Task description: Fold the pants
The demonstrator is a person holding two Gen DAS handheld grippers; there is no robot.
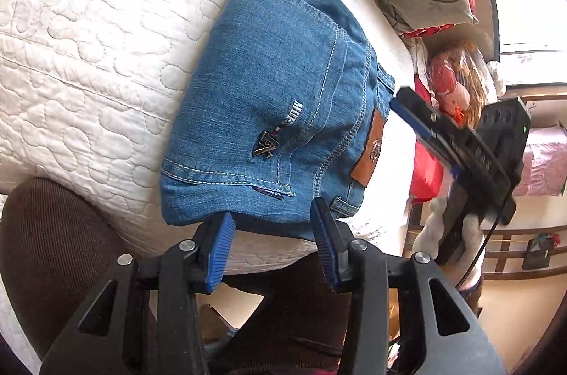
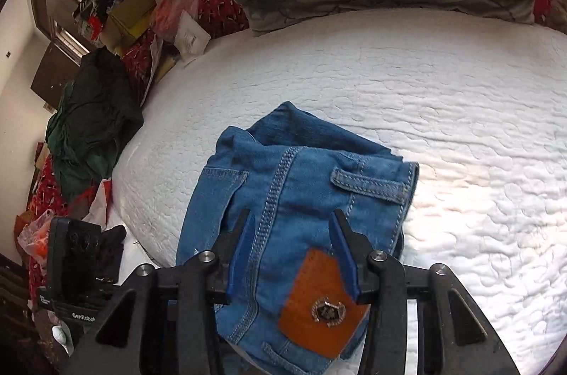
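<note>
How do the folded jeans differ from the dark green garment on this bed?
The jeans are blue denim, folded into a compact bundle; the dark green garment lies crumpled and unfolded. The jeans sit on the white quilt near the camera; the green garment lies at the bed's edge beside clutter. Both rest free of any gripper.

The jeans [image 1: 269, 98] are matt blue denim with pale raised stitching, a smooth tan leather patch [image 2: 319, 300] and a shiny metal badge [image 2: 327, 310]. The mattress cover [image 1: 88, 63] beneath is white quilted cloth, puckered and soft.
</note>
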